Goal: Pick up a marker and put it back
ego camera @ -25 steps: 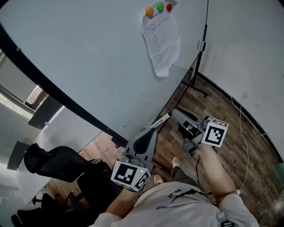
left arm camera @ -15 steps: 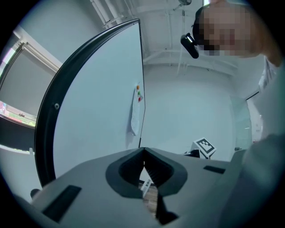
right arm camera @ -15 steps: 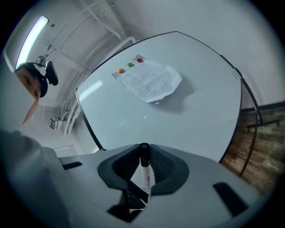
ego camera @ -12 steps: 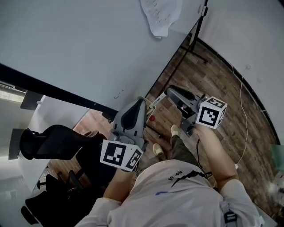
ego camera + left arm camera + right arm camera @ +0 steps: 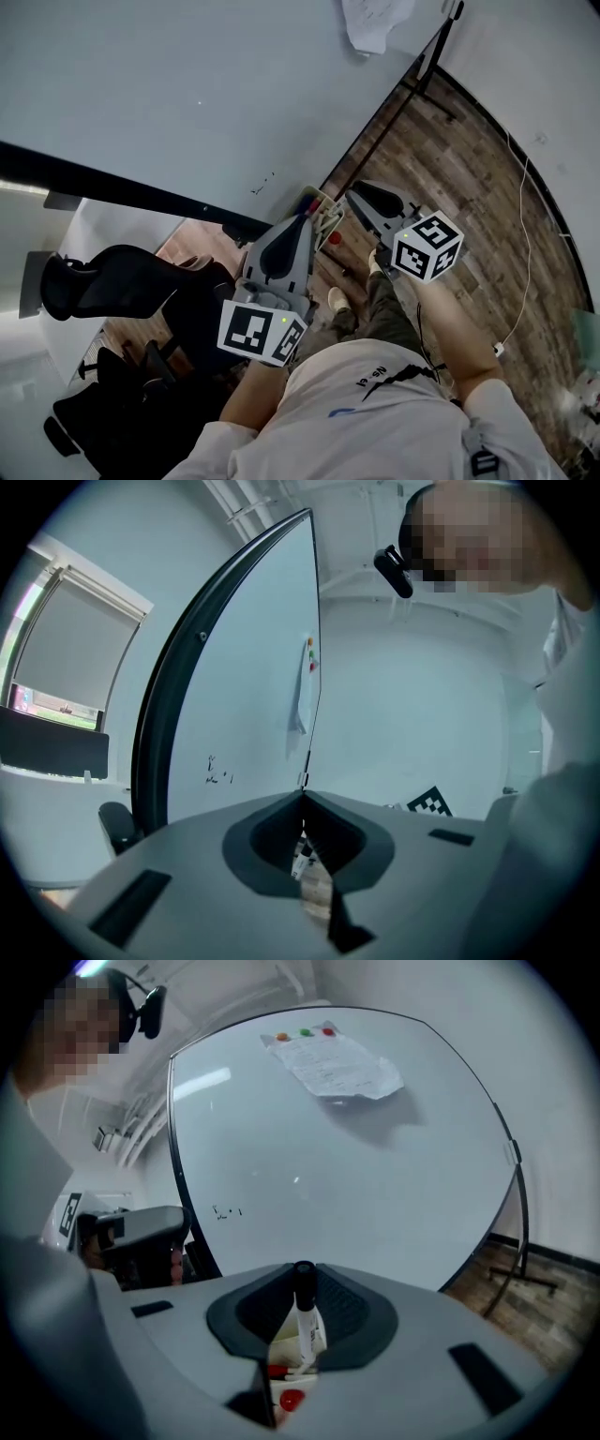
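At the far left stood the whiteboard (image 5: 187, 84). The left gripper (image 5: 303, 797) hung near its lower edge, jaws pressed together with nothing between them. To the right of it sat the white holder (image 5: 281, 1340) with red pens (image 5: 279, 1371) lying in it. The marker (image 5: 303, 1321) stood upright, black cap up, clamped between the jaws of the right gripper (image 5: 303, 1283). Its lower end was at the holder's mouth, though I couldn't tell whether it was already inside. The pick-up looked done. What remained, I judged, was seating the marker in the holder and releasing it.
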